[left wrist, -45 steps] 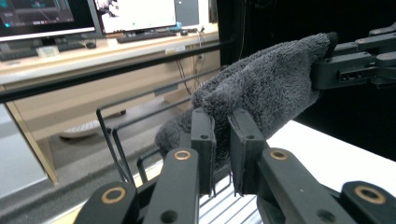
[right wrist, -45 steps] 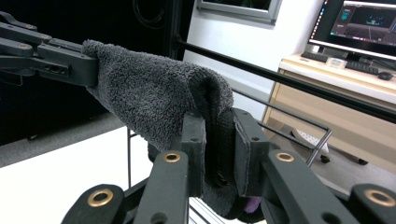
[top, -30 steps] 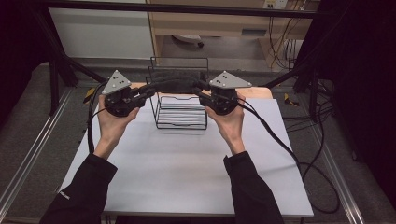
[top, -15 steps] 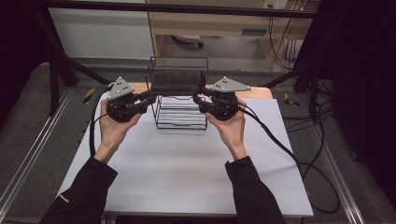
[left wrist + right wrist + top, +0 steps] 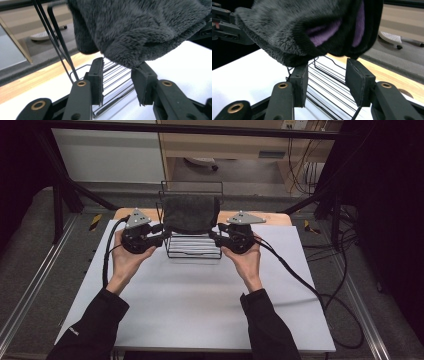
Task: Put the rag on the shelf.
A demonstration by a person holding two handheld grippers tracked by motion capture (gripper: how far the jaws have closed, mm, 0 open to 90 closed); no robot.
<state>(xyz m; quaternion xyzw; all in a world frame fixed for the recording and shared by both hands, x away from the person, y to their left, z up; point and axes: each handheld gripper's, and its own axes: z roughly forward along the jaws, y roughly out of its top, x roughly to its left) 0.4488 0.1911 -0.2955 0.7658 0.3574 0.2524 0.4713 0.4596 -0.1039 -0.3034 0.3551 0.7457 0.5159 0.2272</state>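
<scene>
A dark grey plush towel (image 5: 190,212) with a purple inner side hangs folded over the top rail of a black wire rack (image 5: 192,247) at the back of the table. My left gripper (image 5: 161,232) is at the towel's left end and my right gripper (image 5: 216,234) at its right end. Both have just been opening. In the left gripper view the towel (image 5: 140,30) hangs just above the parted jaws of the left gripper (image 5: 117,77), its fold brushing one fingertip. In the right gripper view the towel (image 5: 294,27) sags onto the tips of the parted jaws of the right gripper (image 5: 327,75).
The rack stands on a white sheet (image 5: 200,300) over a wooden table (image 5: 280,217). Black cables (image 5: 300,275) trail off to the right and down the left side. Dark frame posts flank the table, and a chair base (image 5: 200,162) sits on the floor behind.
Both hands have sunk beside the rack. The towel, earlier stretched between the grippers, now hangs over the rack's top rail, and both pairs of jaws have parted from it.
</scene>
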